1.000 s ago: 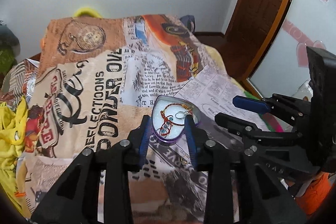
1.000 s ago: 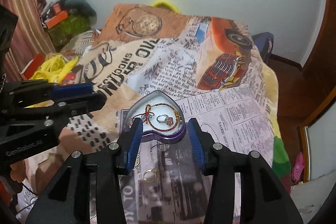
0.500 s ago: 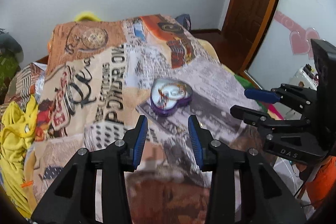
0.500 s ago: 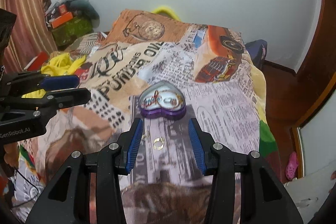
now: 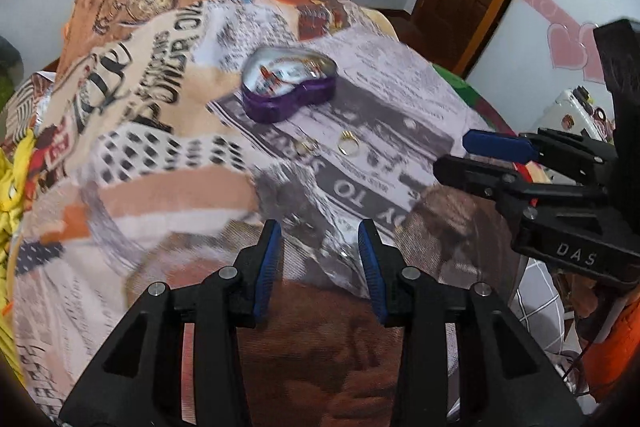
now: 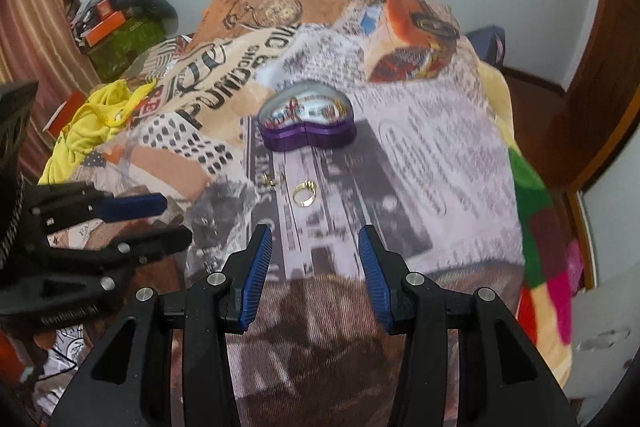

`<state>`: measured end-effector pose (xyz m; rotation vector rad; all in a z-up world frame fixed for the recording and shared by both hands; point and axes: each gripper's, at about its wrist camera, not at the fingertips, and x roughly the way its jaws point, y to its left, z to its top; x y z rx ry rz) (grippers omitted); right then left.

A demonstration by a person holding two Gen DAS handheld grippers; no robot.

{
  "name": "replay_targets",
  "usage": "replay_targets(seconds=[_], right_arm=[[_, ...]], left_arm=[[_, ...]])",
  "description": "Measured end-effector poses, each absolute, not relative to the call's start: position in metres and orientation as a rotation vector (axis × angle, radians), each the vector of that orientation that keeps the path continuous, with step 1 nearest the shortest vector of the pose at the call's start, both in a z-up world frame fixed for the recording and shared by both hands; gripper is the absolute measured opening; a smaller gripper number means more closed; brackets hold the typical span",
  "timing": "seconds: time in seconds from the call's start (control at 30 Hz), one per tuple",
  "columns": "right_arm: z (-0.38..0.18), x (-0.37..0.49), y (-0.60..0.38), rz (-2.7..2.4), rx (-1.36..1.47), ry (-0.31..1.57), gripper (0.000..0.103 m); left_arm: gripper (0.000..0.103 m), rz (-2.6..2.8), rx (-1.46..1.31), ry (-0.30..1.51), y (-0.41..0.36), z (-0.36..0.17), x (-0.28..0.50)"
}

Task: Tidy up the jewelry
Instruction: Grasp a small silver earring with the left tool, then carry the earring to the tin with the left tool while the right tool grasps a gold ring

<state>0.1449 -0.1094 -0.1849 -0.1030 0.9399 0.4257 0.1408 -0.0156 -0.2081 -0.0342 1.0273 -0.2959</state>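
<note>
On the newsprint-patterned blanket (image 6: 440,155), a purple heart-shaped jewelry box (image 6: 308,125) is sitting lidless, with a gold ring (image 6: 305,193) and a smaller gold piece (image 6: 273,180) lying just in front of it. You are holding the left gripper (image 5: 319,255) and right gripper (image 6: 315,259) with jaws spread, gripping nothing, well short of the box.

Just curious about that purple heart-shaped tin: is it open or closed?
Open: the purple heart-shaped tin has no lid on, and jewelry shows inside it.
</note>
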Motion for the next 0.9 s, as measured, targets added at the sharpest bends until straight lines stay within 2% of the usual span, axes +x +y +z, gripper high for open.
replay_targets(seconds=[0.03, 0.17, 0.27, 0.4, 0.9], right_arm=[[-0.188, 0.144, -0.111, 0.418, -0.102, 0.946, 0.041], [-0.194, 0.142, -0.116, 0.410, -0.088, 0.965, 0.041], [-0.196, 0.142, -0.121, 0.404, -0.079, 0.972, 0.041], [-0.198, 0.144, -0.124, 0.401, -0.070, 0.975, 0.041], [-0.212, 0.173, -0.100, 0.433, -0.106, 1.002, 0.041]], left_arm=[[0.038, -0.304, -0.030, 1.034, -0.019, -0.211, 0.140], [0.023, -0.322, -0.008, 1.041, -0.029, -0.221, 0.137], [0.019, -0.327, -0.009, 1.045, -0.032, -0.226, 0.138], [0.009, -0.334, -0.019, 1.047, -0.032, -0.231, 0.140], [0.008, -0.275, -0.077, 0.969, 0.009, -0.206, 0.162]])
